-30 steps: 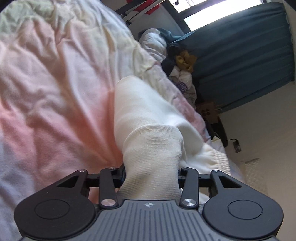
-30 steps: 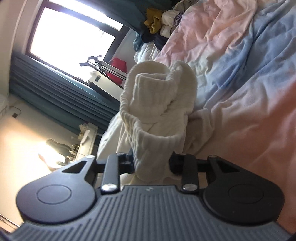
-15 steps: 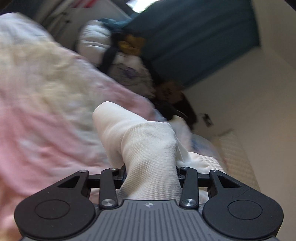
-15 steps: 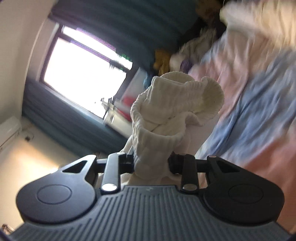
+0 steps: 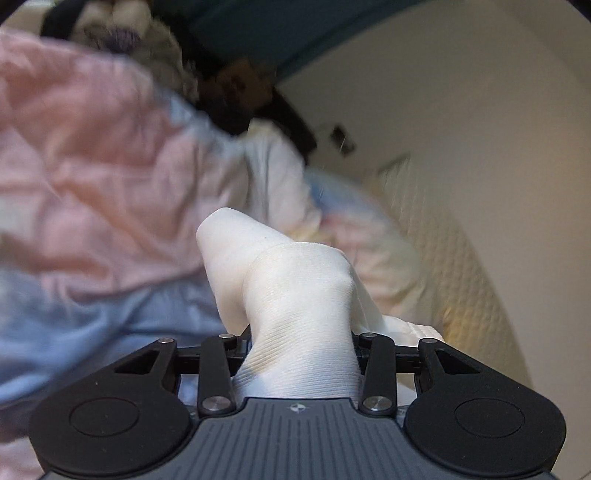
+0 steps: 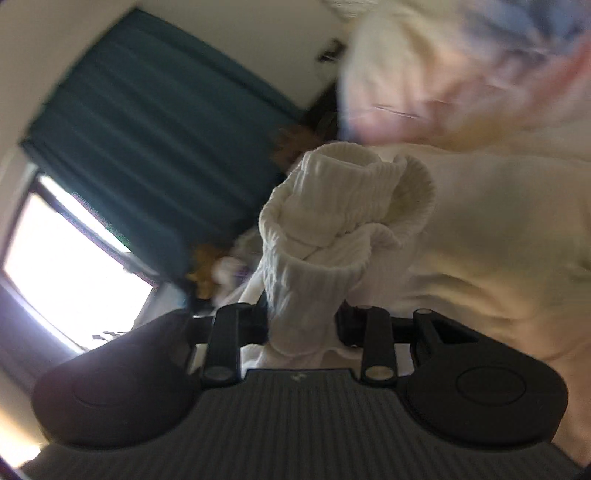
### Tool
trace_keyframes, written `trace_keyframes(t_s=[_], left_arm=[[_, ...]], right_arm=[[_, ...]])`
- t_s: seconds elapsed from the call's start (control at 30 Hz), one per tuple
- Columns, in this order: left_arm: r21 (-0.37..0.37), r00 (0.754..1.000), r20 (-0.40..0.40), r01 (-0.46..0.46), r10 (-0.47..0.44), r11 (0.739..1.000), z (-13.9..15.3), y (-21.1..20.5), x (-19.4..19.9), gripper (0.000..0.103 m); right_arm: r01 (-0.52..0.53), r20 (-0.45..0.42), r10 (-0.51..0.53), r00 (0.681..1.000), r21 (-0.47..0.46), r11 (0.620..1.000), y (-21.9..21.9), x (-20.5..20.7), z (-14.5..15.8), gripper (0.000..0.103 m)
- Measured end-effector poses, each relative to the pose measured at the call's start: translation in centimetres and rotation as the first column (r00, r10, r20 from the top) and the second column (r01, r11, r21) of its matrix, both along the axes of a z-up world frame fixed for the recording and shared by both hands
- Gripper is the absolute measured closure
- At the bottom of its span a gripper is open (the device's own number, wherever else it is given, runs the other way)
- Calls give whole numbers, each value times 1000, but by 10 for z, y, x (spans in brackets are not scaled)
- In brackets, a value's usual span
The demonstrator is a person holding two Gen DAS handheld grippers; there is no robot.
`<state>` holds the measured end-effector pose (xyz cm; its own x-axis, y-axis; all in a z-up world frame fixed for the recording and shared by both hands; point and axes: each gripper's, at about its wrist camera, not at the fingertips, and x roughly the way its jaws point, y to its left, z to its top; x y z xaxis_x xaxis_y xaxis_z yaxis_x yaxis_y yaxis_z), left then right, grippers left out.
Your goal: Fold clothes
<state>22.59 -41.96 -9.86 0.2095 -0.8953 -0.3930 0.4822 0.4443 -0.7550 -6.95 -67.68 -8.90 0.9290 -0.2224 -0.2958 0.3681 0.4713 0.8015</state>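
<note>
Garment [image 5: 295,295], a cream knit piece, is caught at two places: the left gripper [image 5: 299,354] has its fingers clamped on a smooth ribbed band, and the right gripper [image 6: 303,321] has its fingers clamped on a bunched, chunkier ribbed cuff. Both views are smeared by motion, so this looks like a carry or a shake-out over the bed [image 5: 92,184], the step of laying the piece flat before any fold.

To do it well, I would keep both grips firm and draw the two ends apart until the cloth between them hangs straight, with no twist. Hold both ends level with each other, then lower the piece onto a bare stretch of the quilt, clear of the clothes pile [image 5: 122,33] beyond the left fingers. Let the far edge land first.

At the left, the cloth rises from between the fingers and folds away ahead and to the left. At the right, the cuff stands up from between the fingers and curls open just ahead, with more cream cloth spreading off to the right. How the middle hangs cannot be seen.
</note>
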Motion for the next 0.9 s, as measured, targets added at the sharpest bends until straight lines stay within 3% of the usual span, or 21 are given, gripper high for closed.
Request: trace_keyframes(t_s=[0.13,0.2,0.37,0.43,0.5,0.6,0.63,0.7,0.77,0.9], left_arm=[[51,997,-3,71,-71,996,-44,-15,6,58],[72,995,0,98,-98,993,-60,-14,9,53],[157,989,84,108,-122,982,-71,-11,7,37],[187,988,108,87,-108,979,-61,-8,-4,30],[233,987,123,69,-100,970,-47,-4,-14,23],[285,981,166,45,-95,957,-12,13,-31,21],[300,979,183,35,-93,953,0,20,-38,20],[327,971,224,2,-80,945,24,35,-55,6],[341,958,282,-41,-61,939,51,52,-79,0],[347,923,381,-85,-58,934,98,77,-126,0]], right_arm=[[9,-139,9,990,129,992,-4,1,-60,69],[16,-144,8,990,159,987,-3,-7,-82,68],[41,-139,-17,990,174,984,0,-7,-92,62],[37,-159,-9,987,177,983,-2,-6,-86,60],[43,-224,-10,975,143,989,2,-14,-76,49],[53,-336,-45,941,15,998,15,-21,-45,39],[45,-353,-49,935,-18,999,21,-27,-36,39],[27,-384,-56,922,-79,996,31,-40,-18,39],[11,-386,-56,921,-119,993,40,-48,-1,39],[-10,-382,-77,921,-220,975,68,-67,36,39]])
